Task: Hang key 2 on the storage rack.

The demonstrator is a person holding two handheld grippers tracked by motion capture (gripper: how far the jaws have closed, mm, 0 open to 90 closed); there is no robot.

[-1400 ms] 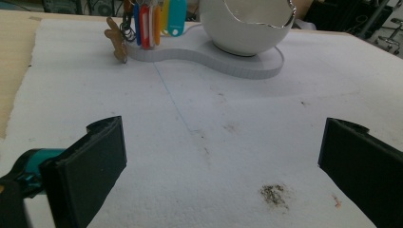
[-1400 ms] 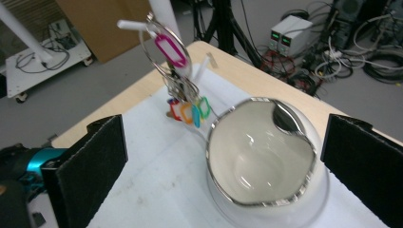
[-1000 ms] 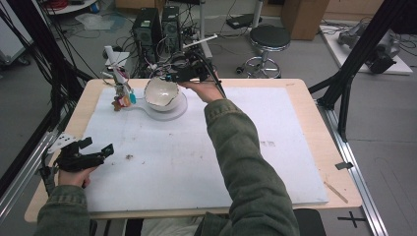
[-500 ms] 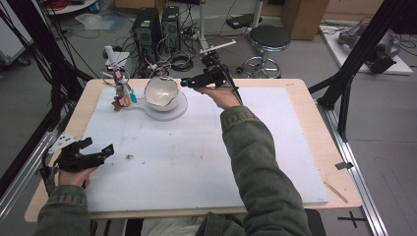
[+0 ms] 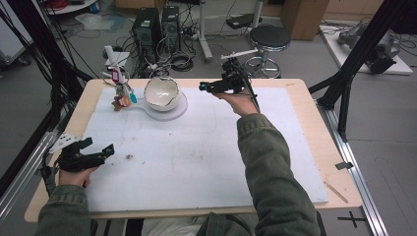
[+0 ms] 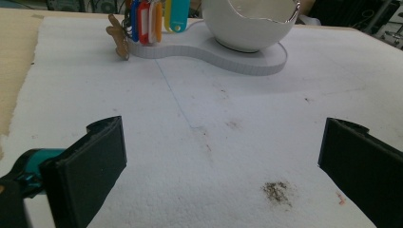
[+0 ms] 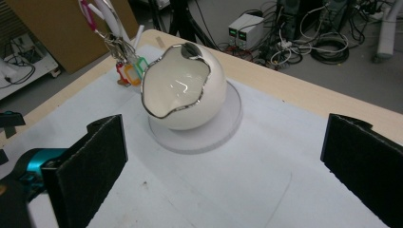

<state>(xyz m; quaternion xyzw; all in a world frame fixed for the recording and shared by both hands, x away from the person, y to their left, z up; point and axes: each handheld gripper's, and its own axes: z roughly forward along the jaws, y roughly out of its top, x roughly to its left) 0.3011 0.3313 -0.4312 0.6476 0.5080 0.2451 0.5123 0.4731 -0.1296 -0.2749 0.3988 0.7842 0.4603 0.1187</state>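
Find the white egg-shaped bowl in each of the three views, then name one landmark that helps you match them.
High view: the bowl sits at upper left of centre, on its white base near the table's far edge.
Left gripper view: the bowl is at the top, right of centre, cut off by the frame.
Right gripper view: the bowl is left of centre, its jagged opening facing the camera.
Shared landmark: the bunch of coloured key tags beside the bowl.

bowl (image 5: pixel 161 92): 1 | stand (image 5: pixel 178 110): 1 | key-tag bunch (image 5: pixel 123 96): 1 | grippers: 2
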